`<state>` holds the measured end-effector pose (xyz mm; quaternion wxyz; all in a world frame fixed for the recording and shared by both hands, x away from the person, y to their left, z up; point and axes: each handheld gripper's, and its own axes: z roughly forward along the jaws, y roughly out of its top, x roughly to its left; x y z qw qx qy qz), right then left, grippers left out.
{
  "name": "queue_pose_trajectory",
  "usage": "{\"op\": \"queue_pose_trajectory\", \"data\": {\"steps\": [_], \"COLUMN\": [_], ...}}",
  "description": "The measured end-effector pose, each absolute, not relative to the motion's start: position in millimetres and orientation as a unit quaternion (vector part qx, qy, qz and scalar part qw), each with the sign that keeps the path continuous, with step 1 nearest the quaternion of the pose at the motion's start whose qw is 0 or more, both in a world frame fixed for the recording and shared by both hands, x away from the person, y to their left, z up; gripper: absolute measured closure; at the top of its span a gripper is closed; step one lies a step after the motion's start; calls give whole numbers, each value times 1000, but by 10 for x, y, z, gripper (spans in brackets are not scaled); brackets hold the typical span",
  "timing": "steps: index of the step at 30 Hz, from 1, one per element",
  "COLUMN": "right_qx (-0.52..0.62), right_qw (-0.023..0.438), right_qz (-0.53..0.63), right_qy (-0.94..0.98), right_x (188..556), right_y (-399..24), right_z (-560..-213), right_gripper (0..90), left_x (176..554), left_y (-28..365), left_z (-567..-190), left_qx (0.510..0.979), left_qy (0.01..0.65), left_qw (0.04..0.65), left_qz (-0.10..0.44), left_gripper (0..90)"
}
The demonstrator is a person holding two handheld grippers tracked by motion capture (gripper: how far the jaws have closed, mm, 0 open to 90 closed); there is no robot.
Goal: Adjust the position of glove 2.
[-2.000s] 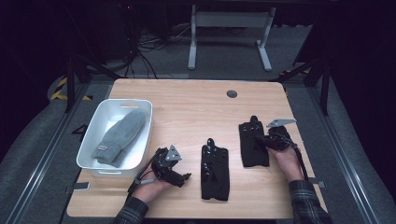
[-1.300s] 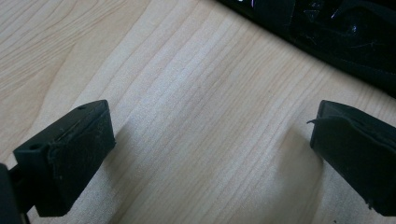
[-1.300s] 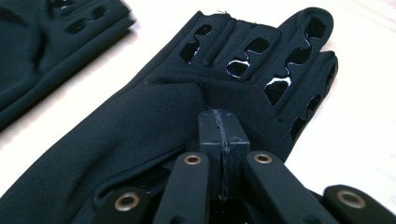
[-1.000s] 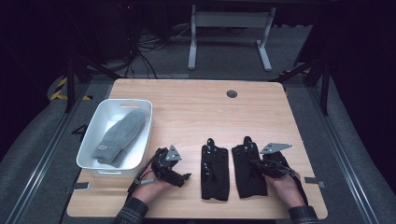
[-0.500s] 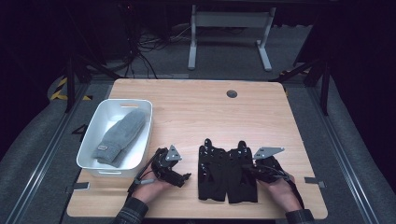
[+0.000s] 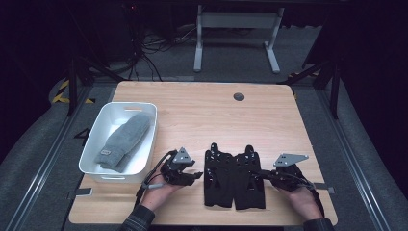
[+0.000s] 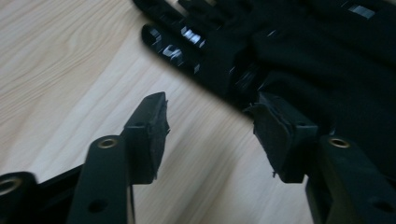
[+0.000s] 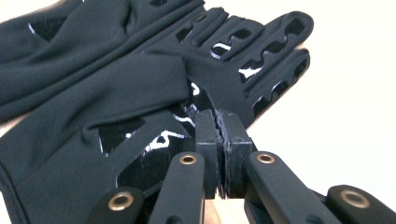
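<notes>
Right black glove [image 6: 248, 180], slid beside its mate, pinched in right tongs [image 6: 264, 177].

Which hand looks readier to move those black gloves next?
Probably the right: the right gripper is already shut on the right black glove. The left gripper is open over bare table beside the left black glove.

Two gloves [image 6: 234, 179] side by side at the table's [image 6: 202, 110] near edge, right of the bin [image 6: 96, 139] with mittens [image 6: 122, 141].

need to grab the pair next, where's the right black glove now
In the high view the right black glove lies flat near the table's front edge, right of centre, pressed against the left black glove, with the right gripper shut on its edge.
</notes>
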<state>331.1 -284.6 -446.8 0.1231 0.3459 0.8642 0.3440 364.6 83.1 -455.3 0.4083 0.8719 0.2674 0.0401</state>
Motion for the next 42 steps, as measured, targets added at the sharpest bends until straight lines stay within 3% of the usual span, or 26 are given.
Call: {"op": "queue_pose_trajectory", "data": {"steps": [4, 16, 20, 21, 42], "right_qx": [347, 346, 346, 346, 331], "right_qw": [119, 113, 110, 109, 98], "right_qz": [337, 330, 332, 332, 337], "right_qy": [867, 871, 870, 871, 876], "right_x": [3298, 3325, 3330, 3331, 3338], "right_y": [-2868, -2870, -2874, -2869, -2772], "right_z": [-4496, -4522, -4526, -4526, -4536], "right_gripper": [894, 898, 898, 898, 900], "left_x": [3676, 3687, 3684, 3684, 3692], "left_y": [689, 517, 492, 482, 730], "left_z": [-4561, -4628, -4617, -4611, -4306], "left_qx": [876, 889, 887, 885, 854], "left_qy": [264, 274, 284, 291, 327], "left_qw": [402, 366, 362, 362, 405], "left_qz": [38, 33, 29, 31, -9], "left_gripper": [566, 697, 792, 849, 883]}}
